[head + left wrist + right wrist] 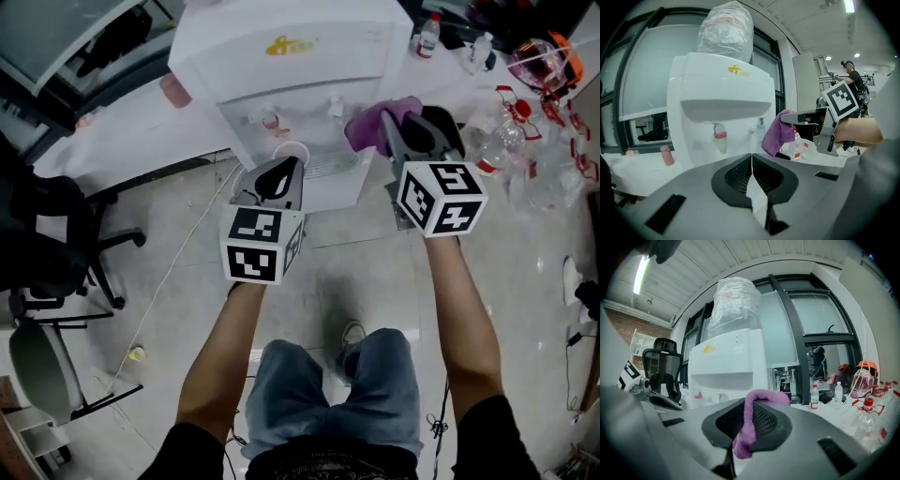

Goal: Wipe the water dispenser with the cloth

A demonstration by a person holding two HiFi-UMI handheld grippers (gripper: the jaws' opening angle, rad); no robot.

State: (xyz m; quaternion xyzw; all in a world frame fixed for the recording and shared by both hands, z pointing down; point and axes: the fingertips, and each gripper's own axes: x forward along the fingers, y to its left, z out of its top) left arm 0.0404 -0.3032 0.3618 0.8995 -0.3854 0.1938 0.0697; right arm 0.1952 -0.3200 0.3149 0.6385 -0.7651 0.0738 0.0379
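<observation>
Purple cloth hangs bunched from our right gripper, whose jaws are clamped on a fold of it (in the right gripper view the fabric loops over the top of the pads and trails down between them). We hold it up at the right front corner of the white water dispenser, level with the recess where the taps sit; from the left gripper view the cloth lies just beside the dispenser's right edge, though we cannot tell whether it touches the casing. Our left gripper is held lower, in front of the dispenser and pointing at the tap recess, its jaws pressed together with nothing between them. On top of the dispenser stands a water bottle wrapped in clear plastic. A red tap shows in the recess, and from the head view a white cup sits below the taps. Clear plastic bottles lie to the right of the dispenser, and a black office chair stands well apart on the left
</observation>
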